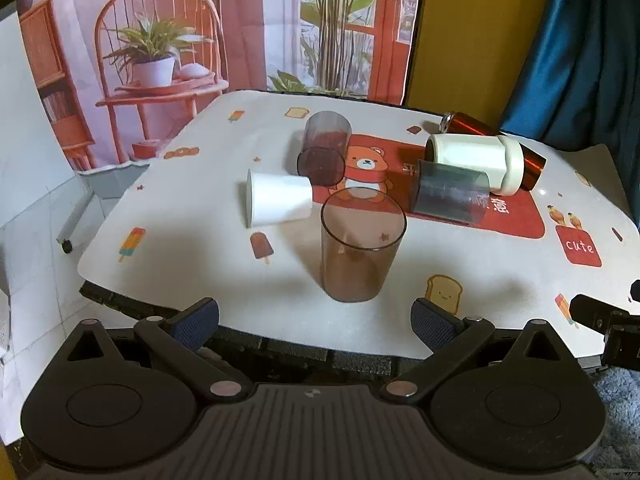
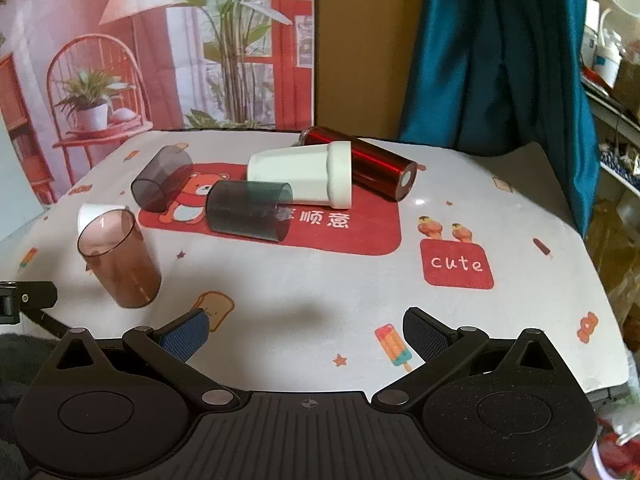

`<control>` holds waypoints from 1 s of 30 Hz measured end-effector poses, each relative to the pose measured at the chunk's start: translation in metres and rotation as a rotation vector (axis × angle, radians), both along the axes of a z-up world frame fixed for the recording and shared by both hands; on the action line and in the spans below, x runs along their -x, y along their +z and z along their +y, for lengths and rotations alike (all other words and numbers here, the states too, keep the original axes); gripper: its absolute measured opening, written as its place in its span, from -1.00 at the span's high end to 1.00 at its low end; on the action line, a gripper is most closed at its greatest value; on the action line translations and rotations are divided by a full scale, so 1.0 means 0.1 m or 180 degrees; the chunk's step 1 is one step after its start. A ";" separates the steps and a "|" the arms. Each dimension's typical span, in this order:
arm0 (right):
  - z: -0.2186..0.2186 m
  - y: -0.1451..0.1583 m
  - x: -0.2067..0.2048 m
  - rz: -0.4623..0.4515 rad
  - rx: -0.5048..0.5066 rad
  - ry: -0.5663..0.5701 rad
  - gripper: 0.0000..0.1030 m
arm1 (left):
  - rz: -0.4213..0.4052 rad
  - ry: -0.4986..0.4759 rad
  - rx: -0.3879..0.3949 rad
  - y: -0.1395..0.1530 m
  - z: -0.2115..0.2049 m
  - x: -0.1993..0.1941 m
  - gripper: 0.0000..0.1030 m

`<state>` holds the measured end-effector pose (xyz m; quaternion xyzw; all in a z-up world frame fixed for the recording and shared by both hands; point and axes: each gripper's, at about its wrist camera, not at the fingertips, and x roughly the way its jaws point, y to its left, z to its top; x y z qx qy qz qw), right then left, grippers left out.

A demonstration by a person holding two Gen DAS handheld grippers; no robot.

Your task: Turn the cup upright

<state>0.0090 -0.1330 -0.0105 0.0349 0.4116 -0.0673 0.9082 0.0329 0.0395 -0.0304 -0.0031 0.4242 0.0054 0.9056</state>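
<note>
Left wrist view shows a brown translucent cup [image 1: 362,245] standing upright, mouth up, near the front edge of the tabletop [image 1: 200,272], just ahead of the left gripper [image 1: 315,322], whose fingers [image 1: 198,322] are spread wide and hold nothing; behind it, five more cups lie on their sides: a white paper cup [image 1: 280,204] to the left, a smoky purple cup [image 1: 323,148] farther back, a grey translucent cup [image 1: 450,196] on the red bear mat [image 1: 516,216], a cream cup [image 1: 474,162] touching it, and a shiny red cylinder [image 1: 496,136] at the rear; right wrist view shows the right gripper [image 2: 306,332] low over the printed cloth, fingers [image 2: 426,336] also wide apart and empty, the brown cup [image 2: 118,258] well off to its left.
</note>
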 end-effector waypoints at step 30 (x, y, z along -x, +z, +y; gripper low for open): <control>-0.18 -0.15 0.06 0.0027 -0.0132 -0.0271 -0.99 | -0.0196 -0.0061 -0.0232 -0.02 -0.07 0.06 -1.00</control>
